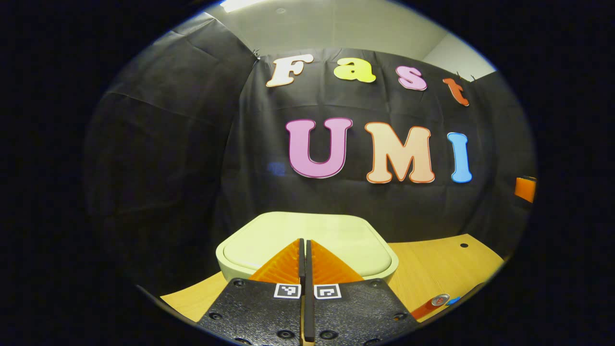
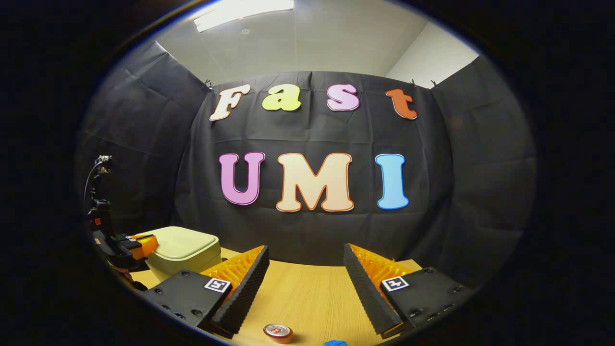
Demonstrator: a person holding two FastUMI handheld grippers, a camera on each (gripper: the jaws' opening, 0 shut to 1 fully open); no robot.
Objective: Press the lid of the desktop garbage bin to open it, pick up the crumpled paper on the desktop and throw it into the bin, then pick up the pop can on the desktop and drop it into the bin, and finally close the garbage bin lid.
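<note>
Black cloth walls close in the booth on three sides, with a pale ceiling and a lit panel above. Wooden desktop (image 2: 307,293) below, light grain, one small dark hole near its far right edge in the left gripper view.

Garbage bin (image 1: 307,240): pale green, rounded-square lid, lid down flat. It stands at the back left of the desktop, close to the cloth.

Left gripper (image 1: 305,252): fingers pressed together, nothing between them, tips over the near edge of the bin lid. Contact with the lid cannot be told. In the right gripper view it sits at the bin's left side, just at the lid edge.

Right gripper (image 2: 305,269): jaws spread wide, empty, held above the bare middle of the desktop, well apart from the bin.

Pop can (image 2: 278,332): on the desktop just ahead of the right gripper's left finger, silver top showing. A small blue object (image 2: 335,343) lies near it to the right, too cropped to identify.
</note>
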